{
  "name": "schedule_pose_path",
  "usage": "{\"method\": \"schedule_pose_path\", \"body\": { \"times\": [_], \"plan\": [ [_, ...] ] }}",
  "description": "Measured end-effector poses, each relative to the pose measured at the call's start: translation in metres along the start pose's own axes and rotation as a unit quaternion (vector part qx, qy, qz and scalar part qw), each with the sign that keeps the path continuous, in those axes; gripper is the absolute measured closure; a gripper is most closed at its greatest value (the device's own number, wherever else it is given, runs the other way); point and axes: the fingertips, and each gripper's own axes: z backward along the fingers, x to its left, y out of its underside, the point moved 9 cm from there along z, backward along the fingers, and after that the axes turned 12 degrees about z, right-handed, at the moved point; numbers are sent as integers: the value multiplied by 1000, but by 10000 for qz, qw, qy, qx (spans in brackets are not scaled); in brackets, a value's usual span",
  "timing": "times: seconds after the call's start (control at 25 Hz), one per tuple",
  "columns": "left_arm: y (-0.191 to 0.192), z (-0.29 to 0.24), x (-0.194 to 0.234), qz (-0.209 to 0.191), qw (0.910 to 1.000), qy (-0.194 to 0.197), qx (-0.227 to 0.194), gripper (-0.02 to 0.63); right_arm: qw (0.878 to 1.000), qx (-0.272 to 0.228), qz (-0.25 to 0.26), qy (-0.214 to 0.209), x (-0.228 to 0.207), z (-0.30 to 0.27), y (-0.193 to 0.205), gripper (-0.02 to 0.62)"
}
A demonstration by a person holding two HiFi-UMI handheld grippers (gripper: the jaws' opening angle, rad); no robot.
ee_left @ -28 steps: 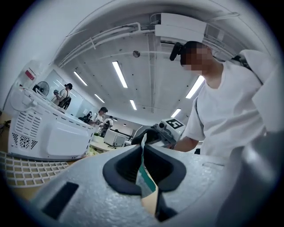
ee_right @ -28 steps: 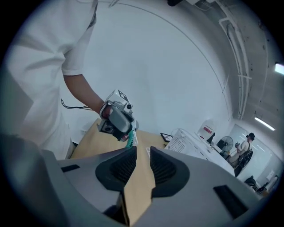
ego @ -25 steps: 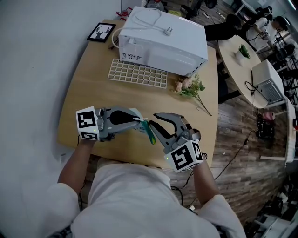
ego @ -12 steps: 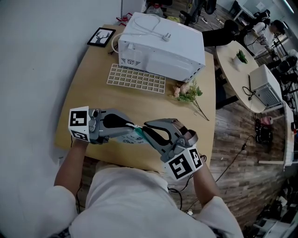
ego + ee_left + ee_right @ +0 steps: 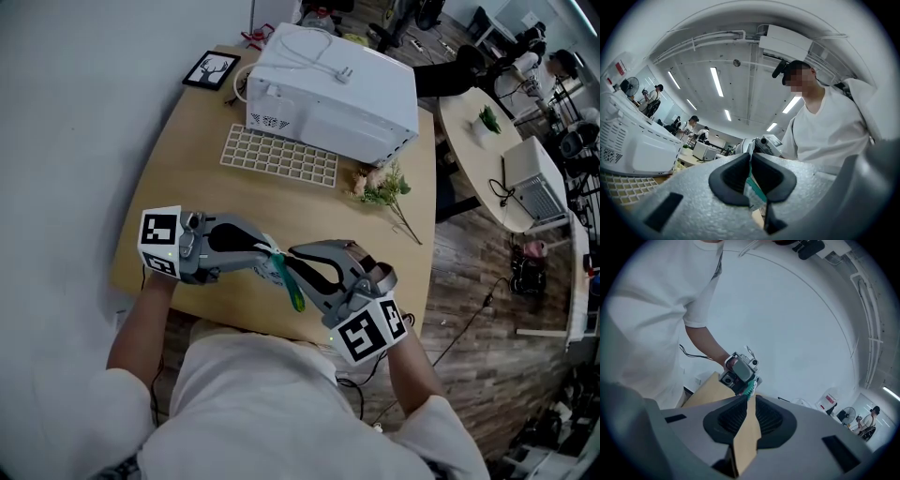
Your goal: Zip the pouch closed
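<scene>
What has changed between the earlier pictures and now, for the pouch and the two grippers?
The right gripper came in to the top of the pouch, next to the left gripper, and its jaws have just been closing; whether they pinch it I cannot tell. The pouch's green end now hangs down. Unchanged: the left gripper stays shut on the pouch; the things on the table.
</scene>
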Motion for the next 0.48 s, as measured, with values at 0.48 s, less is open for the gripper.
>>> {"method": "schedule_pose_path", "body": {
  "times": [0.48],
  "plan": [
    [-2,7,-3,180,9992,342,109,578,9991,-357,-212,-13,-9,-5,-11,541]
  ]
}}
